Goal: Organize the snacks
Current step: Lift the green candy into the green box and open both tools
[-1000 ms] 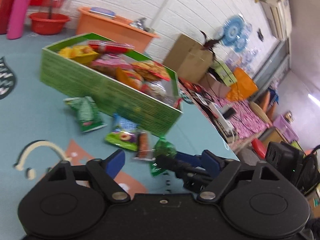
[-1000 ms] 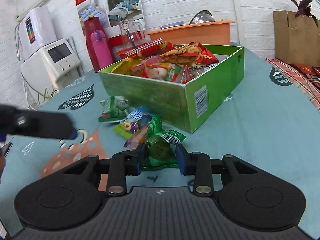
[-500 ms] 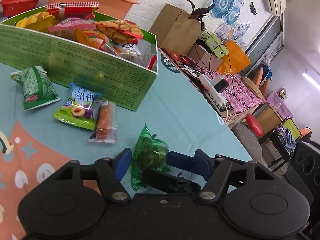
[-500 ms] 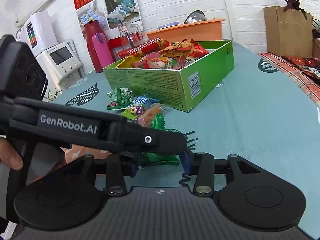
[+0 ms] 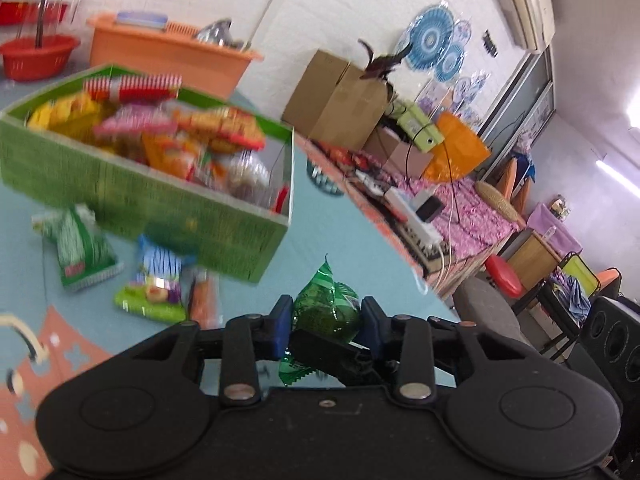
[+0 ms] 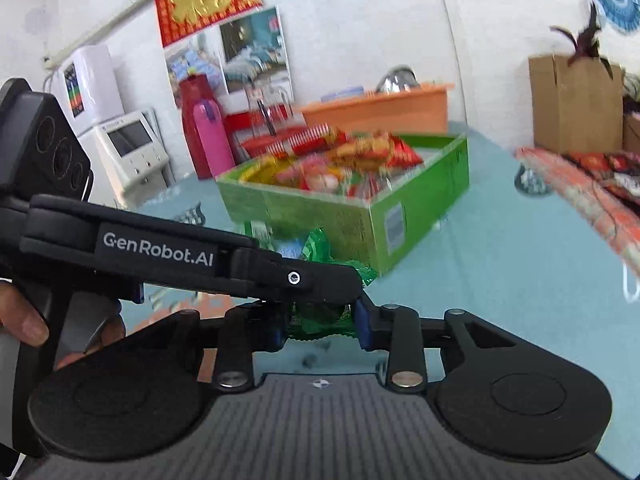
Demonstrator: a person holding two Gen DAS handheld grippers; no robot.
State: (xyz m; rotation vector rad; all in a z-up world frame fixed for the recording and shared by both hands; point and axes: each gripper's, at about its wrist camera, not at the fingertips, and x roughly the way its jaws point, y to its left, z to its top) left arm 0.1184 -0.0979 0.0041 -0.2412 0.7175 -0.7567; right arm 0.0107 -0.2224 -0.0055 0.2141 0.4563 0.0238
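With both my left gripper (image 5: 326,326) and right gripper (image 6: 320,326) just closed on the green snack packet (image 5: 328,312) at lower centre, one must let go before it travels to the green box (image 5: 132,196) at upper left.

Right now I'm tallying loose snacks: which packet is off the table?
The dark green packet, pinched between both grippers. The other three loose packets lie on the table beside the green box.
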